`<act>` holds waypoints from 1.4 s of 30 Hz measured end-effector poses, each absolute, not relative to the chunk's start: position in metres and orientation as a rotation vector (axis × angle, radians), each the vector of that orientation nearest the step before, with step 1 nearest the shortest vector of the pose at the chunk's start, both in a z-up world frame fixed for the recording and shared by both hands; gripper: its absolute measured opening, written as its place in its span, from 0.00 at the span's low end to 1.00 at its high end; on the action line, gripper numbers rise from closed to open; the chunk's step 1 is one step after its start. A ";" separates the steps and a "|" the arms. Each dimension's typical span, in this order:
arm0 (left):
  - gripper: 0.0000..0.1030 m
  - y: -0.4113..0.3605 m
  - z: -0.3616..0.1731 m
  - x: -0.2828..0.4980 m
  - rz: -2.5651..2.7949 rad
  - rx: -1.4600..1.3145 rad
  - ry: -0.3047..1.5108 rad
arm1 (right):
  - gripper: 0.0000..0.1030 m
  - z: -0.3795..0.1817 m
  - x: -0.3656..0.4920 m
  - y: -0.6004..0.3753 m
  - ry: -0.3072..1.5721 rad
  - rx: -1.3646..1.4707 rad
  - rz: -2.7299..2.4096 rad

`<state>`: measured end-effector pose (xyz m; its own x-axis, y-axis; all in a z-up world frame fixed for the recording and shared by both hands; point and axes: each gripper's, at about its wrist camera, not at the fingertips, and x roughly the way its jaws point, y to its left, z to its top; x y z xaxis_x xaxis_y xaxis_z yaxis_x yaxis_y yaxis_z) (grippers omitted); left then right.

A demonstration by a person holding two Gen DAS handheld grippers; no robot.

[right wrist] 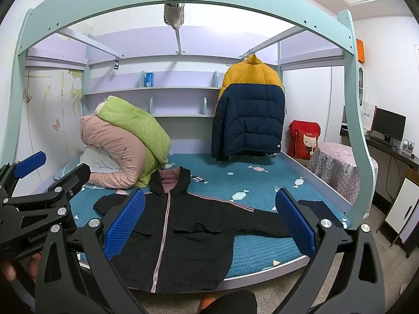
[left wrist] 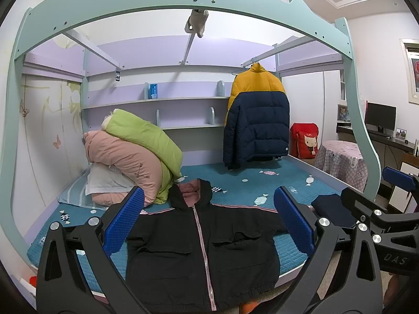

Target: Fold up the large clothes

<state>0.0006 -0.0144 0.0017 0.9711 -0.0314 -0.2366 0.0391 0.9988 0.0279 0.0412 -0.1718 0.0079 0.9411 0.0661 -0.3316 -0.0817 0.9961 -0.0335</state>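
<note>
One bed (left wrist: 235,183) carries the black jacket (left wrist: 201,246), spread flat front-up with hood at 12 o'clock, sleeves outstretched, ready for folding. Left gripper (left wrist: 209,225) and right gripper (right wrist: 209,225) hover above, jaws wide apart, empty.

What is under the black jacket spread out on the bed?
The black jacket lies flat on the teal quilted bedcover, which shows all around it. Whatever sits directly beneath the jacket's body is covered; nothing bulges. Its hem overhangs the bed's front edge.
</note>
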 end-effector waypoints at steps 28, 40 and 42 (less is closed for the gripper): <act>0.95 -0.010 0.004 0.005 -0.020 0.038 0.229 | 0.93 0.012 0.044 -0.172 0.327 -0.034 0.086; 0.95 -0.007 0.000 0.008 -0.012 0.040 0.235 | 0.93 0.008 0.047 -0.166 0.338 -0.033 0.091; 0.95 -0.006 0.000 0.009 -0.010 0.041 0.237 | 0.93 0.007 0.048 -0.166 0.342 -0.031 0.092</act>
<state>0.0086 -0.0056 -0.0005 0.9721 -0.0050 -0.2346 0.0147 0.9991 0.0395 0.0485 -0.1658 0.0074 0.9380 0.0851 -0.3361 -0.0954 0.9953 -0.0143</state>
